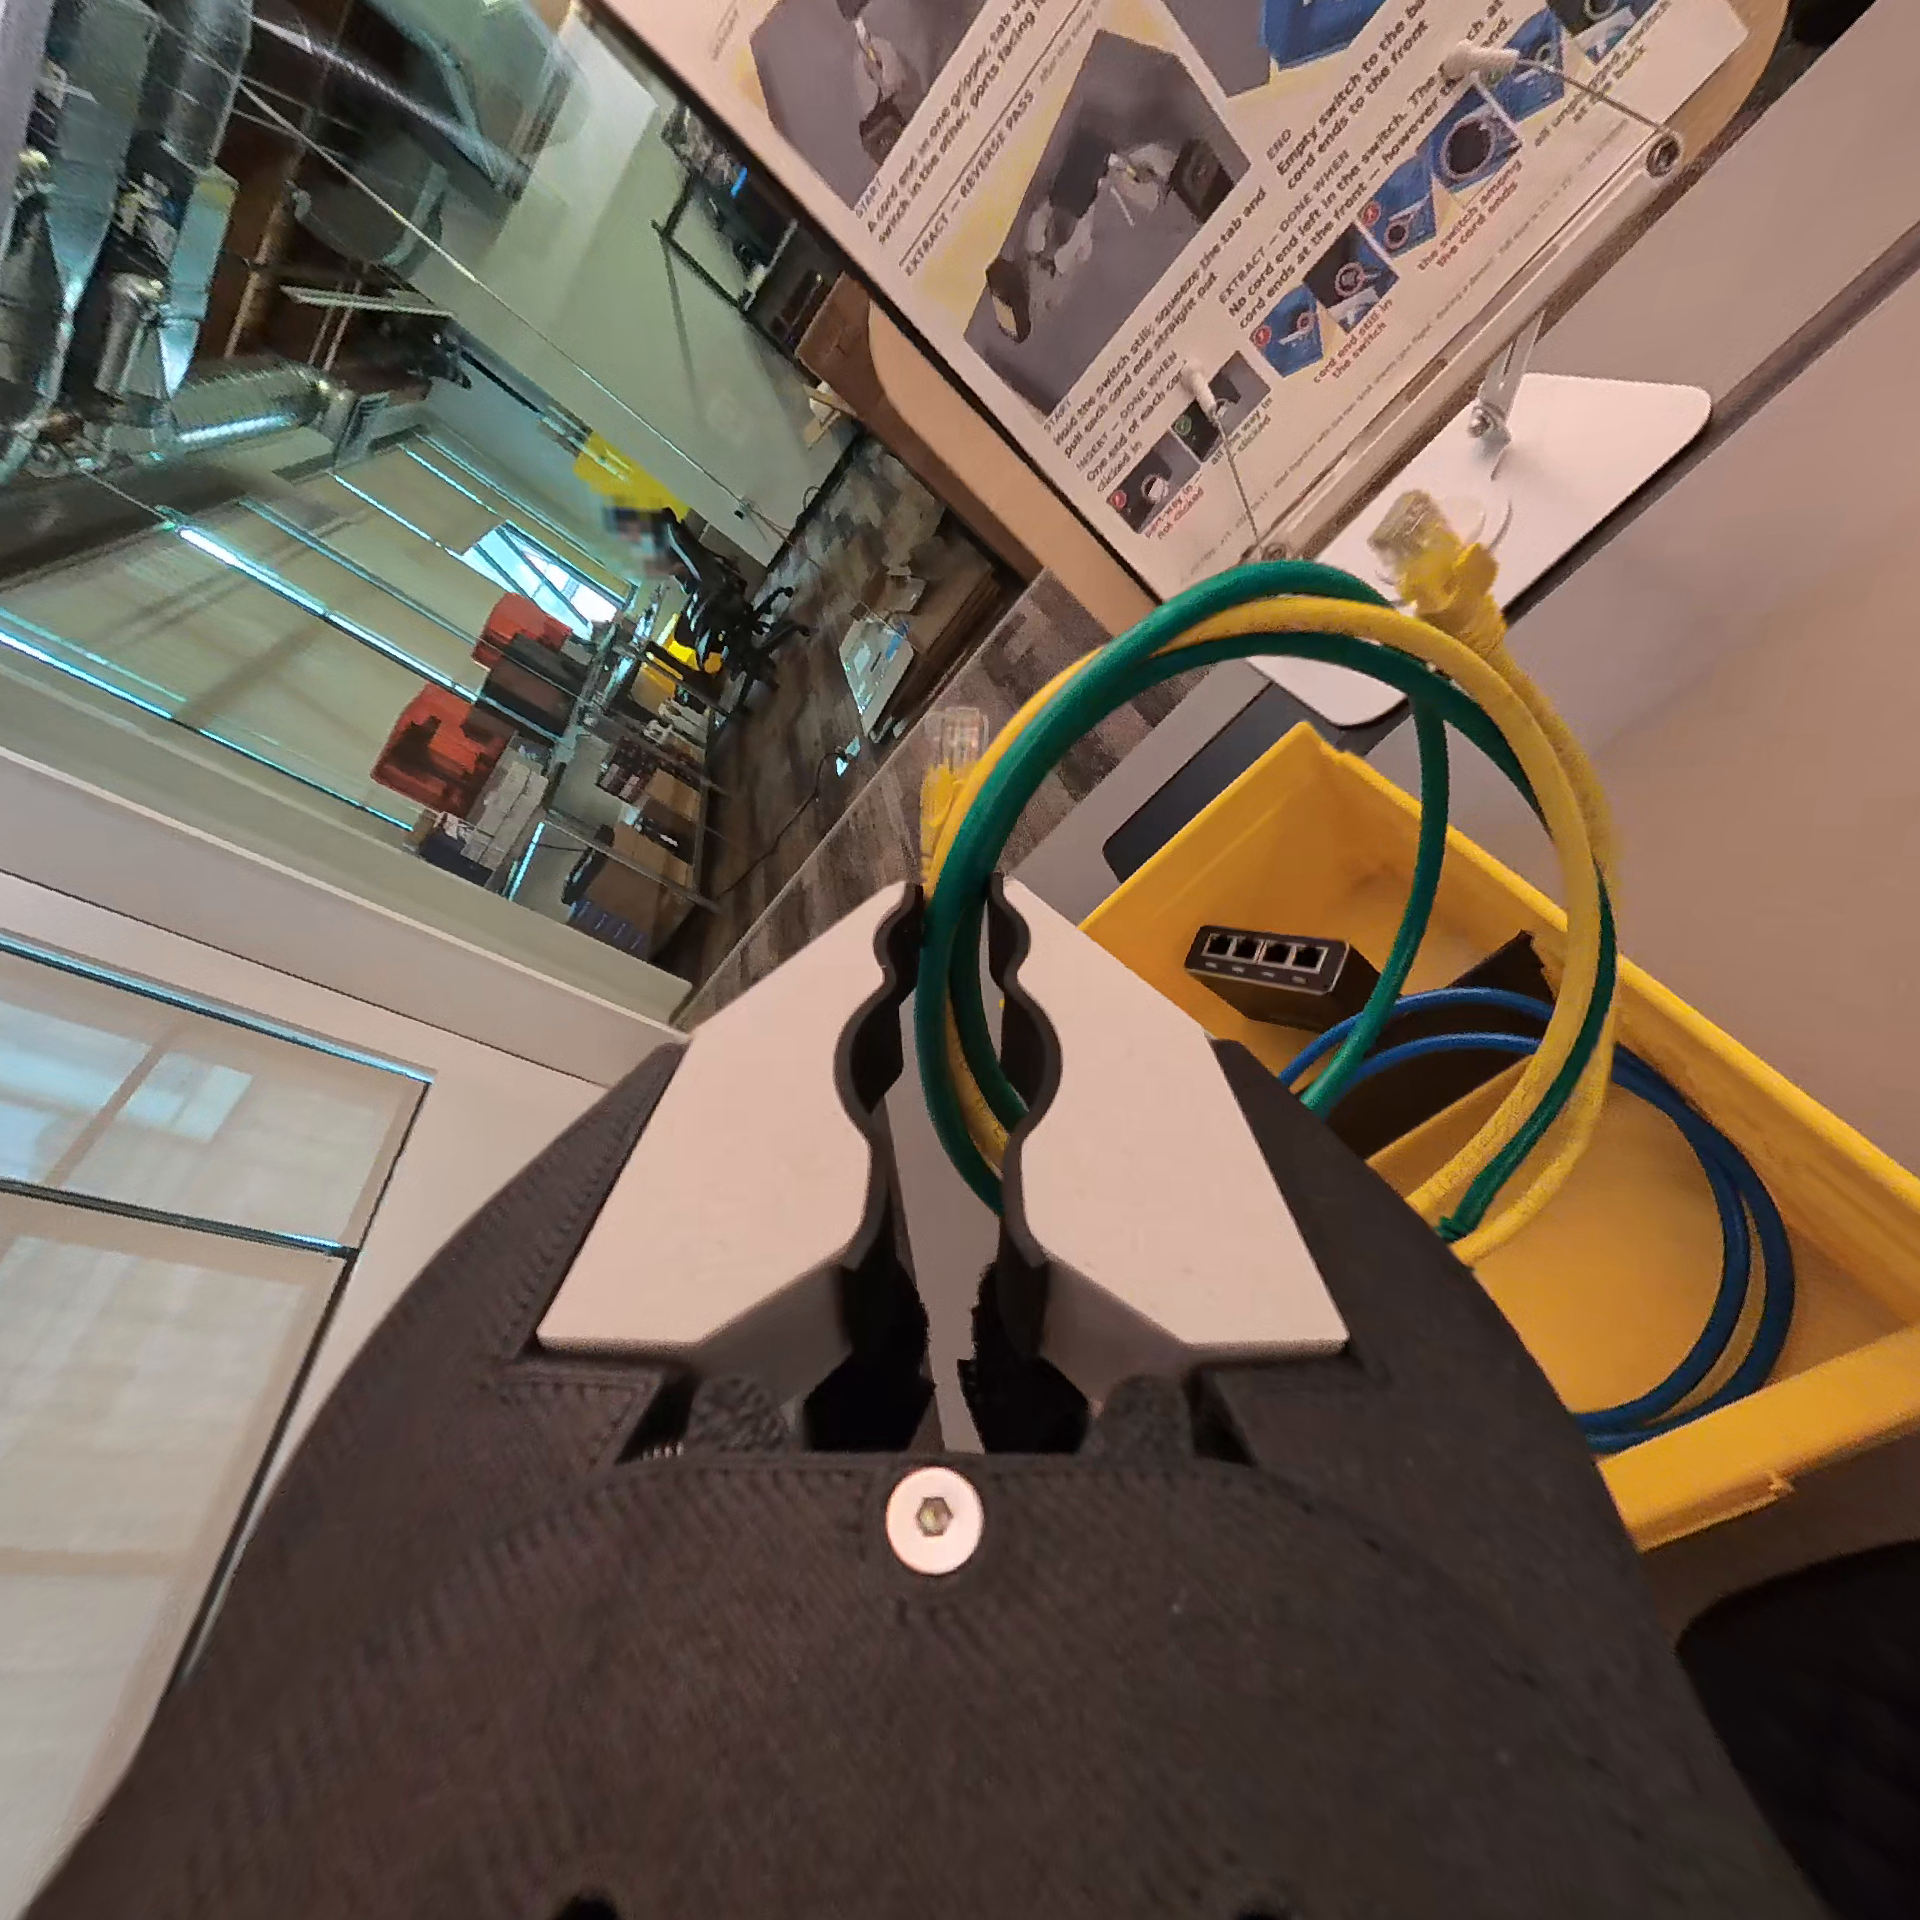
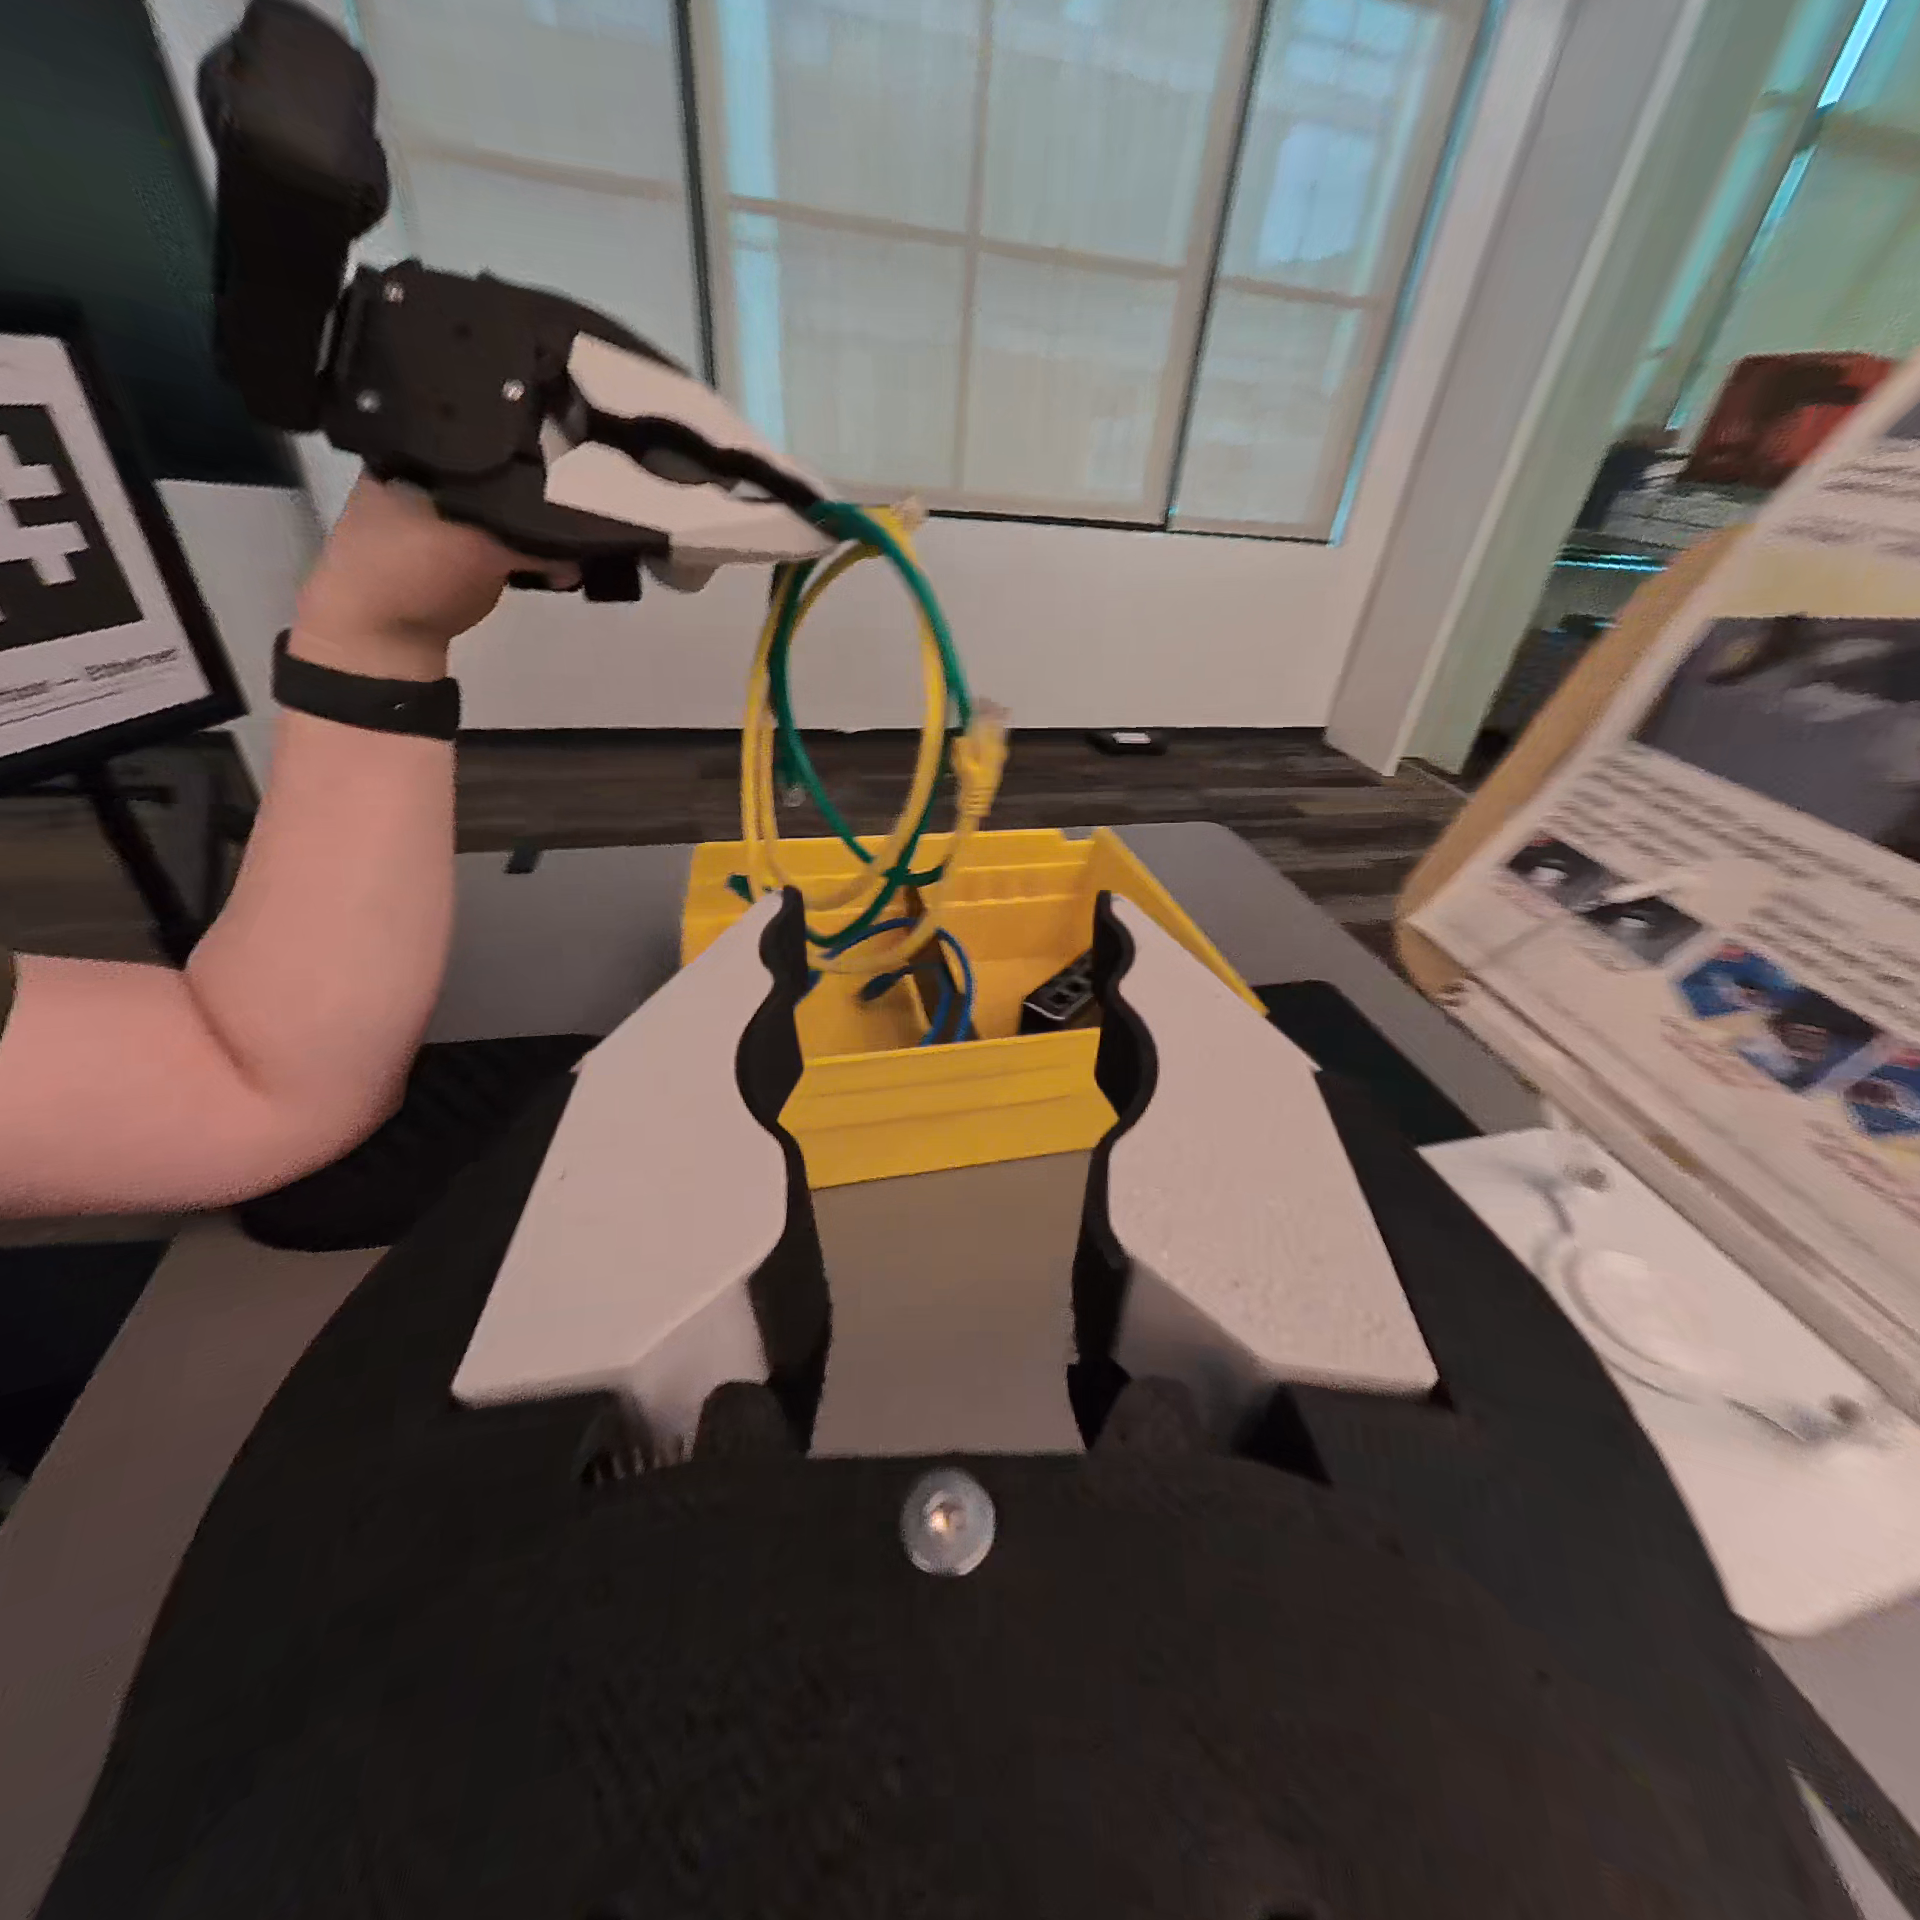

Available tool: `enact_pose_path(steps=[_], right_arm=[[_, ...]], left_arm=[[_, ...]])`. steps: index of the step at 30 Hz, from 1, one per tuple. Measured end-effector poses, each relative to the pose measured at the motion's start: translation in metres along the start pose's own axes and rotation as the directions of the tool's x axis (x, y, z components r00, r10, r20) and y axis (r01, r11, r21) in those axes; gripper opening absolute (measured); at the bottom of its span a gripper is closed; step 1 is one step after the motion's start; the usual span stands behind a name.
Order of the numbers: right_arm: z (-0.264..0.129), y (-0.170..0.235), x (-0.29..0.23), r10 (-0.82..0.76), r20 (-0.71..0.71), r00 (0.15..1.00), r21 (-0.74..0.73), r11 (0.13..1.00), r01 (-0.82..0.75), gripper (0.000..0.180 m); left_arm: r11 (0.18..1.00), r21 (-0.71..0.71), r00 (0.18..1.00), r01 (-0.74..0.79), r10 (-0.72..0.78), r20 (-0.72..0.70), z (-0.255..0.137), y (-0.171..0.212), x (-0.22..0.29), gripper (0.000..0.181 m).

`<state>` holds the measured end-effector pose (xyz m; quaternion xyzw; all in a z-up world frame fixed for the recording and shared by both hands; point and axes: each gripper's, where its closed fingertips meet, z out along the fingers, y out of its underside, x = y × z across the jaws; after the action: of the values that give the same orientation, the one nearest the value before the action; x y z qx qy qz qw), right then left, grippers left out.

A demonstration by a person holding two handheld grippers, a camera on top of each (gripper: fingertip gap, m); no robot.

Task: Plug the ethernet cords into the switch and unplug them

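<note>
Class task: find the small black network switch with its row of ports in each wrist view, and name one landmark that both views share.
Left wrist view: the small black network switch lies right of centre, inside the yellow plastic bin, above the blue coiled cord.
Right wrist view: the switch sits just right of centre, in the bin's right compartment, partly hidden behind a finger.
Shared landmark: the yellow bin.

Daylight came through the windows [image 2: 977,260], bright and even, with soft shadows. Wide-angle bending curved both views' edges. Motion blur smeared the instruction board [image 2: 1714,862] and the left gripper [image 2: 831,525].
</note>
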<state>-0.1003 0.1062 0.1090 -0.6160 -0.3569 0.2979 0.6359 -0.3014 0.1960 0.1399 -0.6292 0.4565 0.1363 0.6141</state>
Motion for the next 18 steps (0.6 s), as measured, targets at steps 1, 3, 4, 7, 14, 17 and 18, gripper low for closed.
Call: enact_pose_path(steps=[1, 3, 4, 7, 14, 17, 18], right_arm=[[0.011, 0.005, -0.009, -0.003, 0.023, 1.000, -0.005, 1.000, 0.003, 0.057], [0.031, 0.016, -0.023, -0.018, 0.043, 0.999, -0.017, 1.000, 0.018, 0.067], [0.038, 0.021, -0.026, -0.035, 0.039, 0.999, -0.029, 0.999, 0.036, 0.072], [0.047, 0.031, -0.030, -0.106, 0.036, 0.994, -0.048, 0.993, 0.108, 0.076], [0.019, -0.005, -0.026, -0.088, 0.054, 0.995, 0.086, 0.993, 0.083, 0.061], [0.015, 0.000, -0.027, -0.079, 0.079, 0.994, 0.034, 0.996, 0.076, 0.058], [0.015, 0.003, -0.025, -0.085, 0.070, 0.994, 0.010, 0.996, 0.084, 0.055]], left_arm=[[1.000, 0.012, 1.000, -0.011, 0.011, 0.001, -0.001, -0.005, 0.002, 0.011], [0.998, 0.046, 0.999, -0.033, 0.033, -0.009, -0.005, -0.017, 0.009, 0.011], [0.997, 0.064, 0.999, -0.044, 0.045, -0.013, -0.006, -0.023, 0.013, 0.011], [0.990, 0.125, 0.996, -0.071, 0.077, -0.042, -0.012, -0.042, 0.027, 0.011], [0.965, 0.253, 0.981, -0.072, 0.114, -0.155, -0.018, -0.081, 0.066, 0.010], [0.958, 0.283, 0.976, -0.041, 0.099, -0.195, -0.018, -0.097, 0.081, 0.010], [0.956, 0.293, 0.974, -0.033, 0.097, -0.206, -0.019, -0.101, 0.085, 0.010]])
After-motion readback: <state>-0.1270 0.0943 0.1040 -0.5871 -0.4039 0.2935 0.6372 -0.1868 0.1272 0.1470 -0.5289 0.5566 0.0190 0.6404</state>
